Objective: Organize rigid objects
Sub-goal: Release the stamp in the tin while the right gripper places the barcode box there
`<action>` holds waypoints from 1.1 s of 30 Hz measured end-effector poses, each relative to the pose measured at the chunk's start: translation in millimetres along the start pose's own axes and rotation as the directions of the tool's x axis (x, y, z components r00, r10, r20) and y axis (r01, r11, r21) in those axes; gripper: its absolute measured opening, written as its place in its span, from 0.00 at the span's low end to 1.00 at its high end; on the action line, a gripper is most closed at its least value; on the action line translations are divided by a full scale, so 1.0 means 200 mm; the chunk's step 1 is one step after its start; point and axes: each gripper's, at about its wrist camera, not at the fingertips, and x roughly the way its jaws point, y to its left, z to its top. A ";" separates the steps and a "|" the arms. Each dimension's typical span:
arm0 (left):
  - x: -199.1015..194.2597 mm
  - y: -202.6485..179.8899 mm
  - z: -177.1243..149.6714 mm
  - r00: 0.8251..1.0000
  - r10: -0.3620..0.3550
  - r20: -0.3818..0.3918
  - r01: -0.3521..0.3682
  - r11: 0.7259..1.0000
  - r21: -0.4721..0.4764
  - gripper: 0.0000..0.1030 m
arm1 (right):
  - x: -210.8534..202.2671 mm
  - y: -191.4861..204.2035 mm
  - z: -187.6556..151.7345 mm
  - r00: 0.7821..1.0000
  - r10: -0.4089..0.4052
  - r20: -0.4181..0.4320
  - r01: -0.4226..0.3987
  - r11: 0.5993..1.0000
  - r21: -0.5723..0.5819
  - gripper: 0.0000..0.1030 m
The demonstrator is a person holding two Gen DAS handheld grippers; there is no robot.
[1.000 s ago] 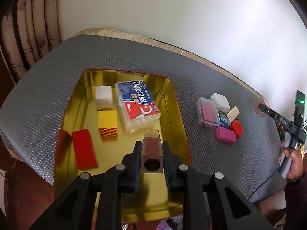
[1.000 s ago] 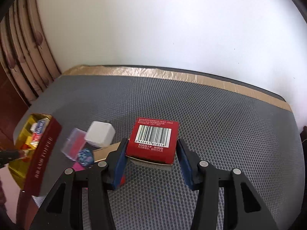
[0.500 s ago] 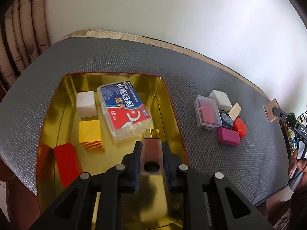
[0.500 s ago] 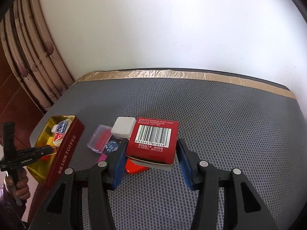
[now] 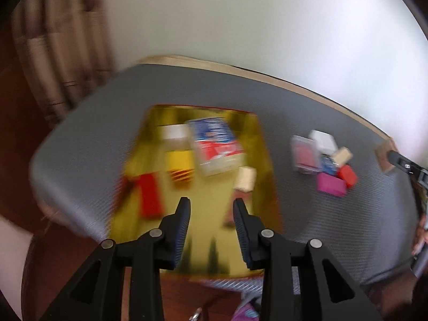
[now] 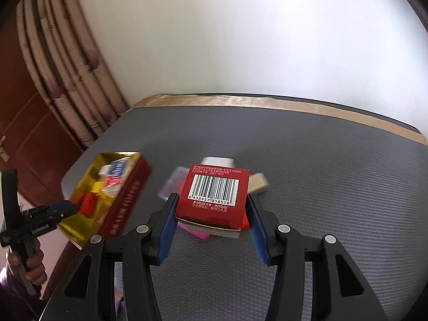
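A plain white wall rises beyond the tongs, brightly lit. A grey woven-mesh surface spreads ahead of them, edged at the far side with tan tape. Striped beige pleated curtains hang off to the left, beside dark reddish-brown wooden panelling.

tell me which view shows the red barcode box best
The right wrist view: the red barcode box fills the centre, sharp, barcode readable, clamped between the right gripper jaws. The left wrist view is motion-blurred and shows only a brown face of it at the far right edge.
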 end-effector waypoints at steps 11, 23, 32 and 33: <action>-0.09 0.30 -0.28 0.981 0.186 -0.055 -0.194 0.956 -0.219 0.35 | 0.17 0.70 0.01 0.953 0.269 -0.138 -0.287 0.948 -0.134 0.45; -0.10 0.35 -0.29 0.992 0.122 -0.040 -0.129 0.962 -0.239 0.35 | 0.70 1.22 -0.05 0.892 0.195 -0.407 -0.313 0.917 -0.248 0.45; -0.06 0.36 -0.29 0.993 0.090 -0.071 -0.104 0.967 -0.231 0.36 | 0.96 1.28 -0.06 0.865 0.092 -0.492 -0.263 0.920 -0.290 0.45; -0.06 0.36 -0.28 0.994 0.090 -0.068 -0.103 0.968 -0.229 0.36 | 0.98 1.29 -0.05 0.868 0.088 -0.488 -0.257 0.921 -0.292 0.45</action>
